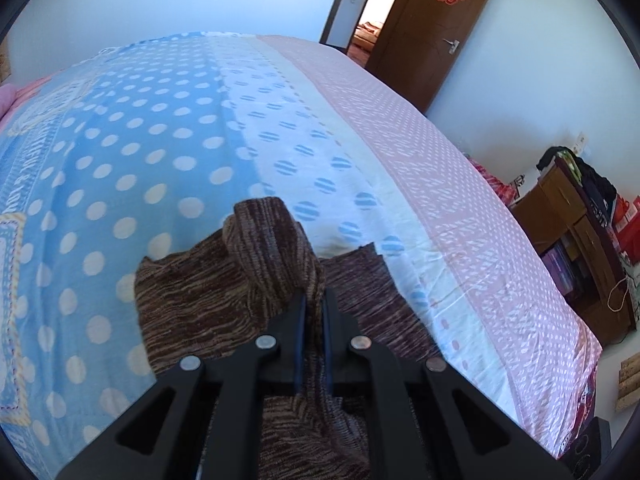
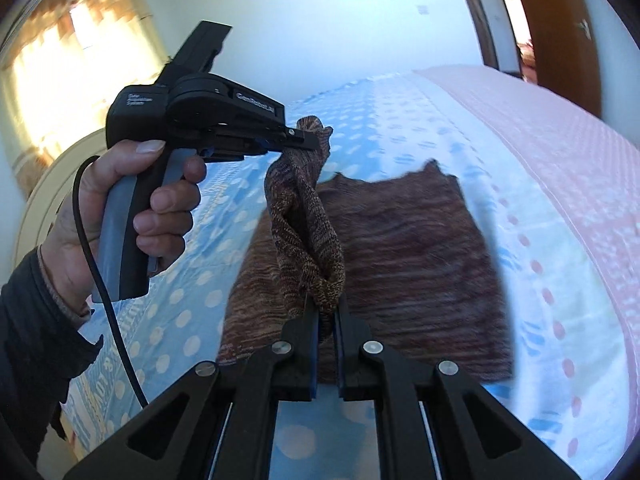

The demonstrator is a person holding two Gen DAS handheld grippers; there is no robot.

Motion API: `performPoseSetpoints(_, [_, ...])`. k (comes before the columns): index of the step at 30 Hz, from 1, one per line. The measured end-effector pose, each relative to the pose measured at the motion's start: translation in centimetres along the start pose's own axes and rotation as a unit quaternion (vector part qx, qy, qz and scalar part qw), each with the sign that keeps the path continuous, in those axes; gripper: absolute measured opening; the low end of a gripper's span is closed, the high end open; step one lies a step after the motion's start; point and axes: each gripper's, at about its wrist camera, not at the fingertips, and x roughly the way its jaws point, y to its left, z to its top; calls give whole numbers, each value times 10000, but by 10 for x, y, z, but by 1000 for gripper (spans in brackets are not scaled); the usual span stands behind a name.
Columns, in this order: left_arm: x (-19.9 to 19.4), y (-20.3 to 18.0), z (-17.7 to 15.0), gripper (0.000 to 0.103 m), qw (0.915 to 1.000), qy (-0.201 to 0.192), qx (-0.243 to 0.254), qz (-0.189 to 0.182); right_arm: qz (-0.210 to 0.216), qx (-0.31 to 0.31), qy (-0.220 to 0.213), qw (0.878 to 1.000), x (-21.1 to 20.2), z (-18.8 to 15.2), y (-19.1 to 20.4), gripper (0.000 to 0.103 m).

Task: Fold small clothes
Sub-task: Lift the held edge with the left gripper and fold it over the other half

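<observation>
Left wrist view: the left gripper (image 1: 314, 304) has its black jaws clamped together on a fold of the brown striped knitted garment (image 1: 208, 304), which bunches up just ahead of the tips and runs back between the fingers toward the camera. The rest of the garment lies spread on the bed's cotton sheet (image 1: 132, 152) — blue with white dots on one side, then a white band with blue striped dots, then a pink dotted strip at the far edge. A brown wooden door (image 1: 428, 28) with a red paper emblem stands open behind the bed; a low wooden cabinet (image 1: 572, 240) piled with dark clothes sits by the wall.

Right wrist view: the right gripper (image 2: 328, 320) is pinched shut on another part of the same garment. A twisted, rope-like length of knit rises from it to the left gripper, held in a person's hand (image 2: 120, 216) — dark sleeve (image 2: 28, 344), black cable (image 2: 104, 292) trailing down. The flat part is motion-blurred.
</observation>
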Motion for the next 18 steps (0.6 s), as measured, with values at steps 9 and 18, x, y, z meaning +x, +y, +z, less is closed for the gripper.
performPoseSetpoints(9, [40,-47,-3,8,9990,187,400,6,-126,581,237,9980,-10,-8,-50,5])
performPoseSetpoints(18, [75,-71,-9,8,9973,387,588,208,-81,1113,418,9929,-4,-23,-84,5])
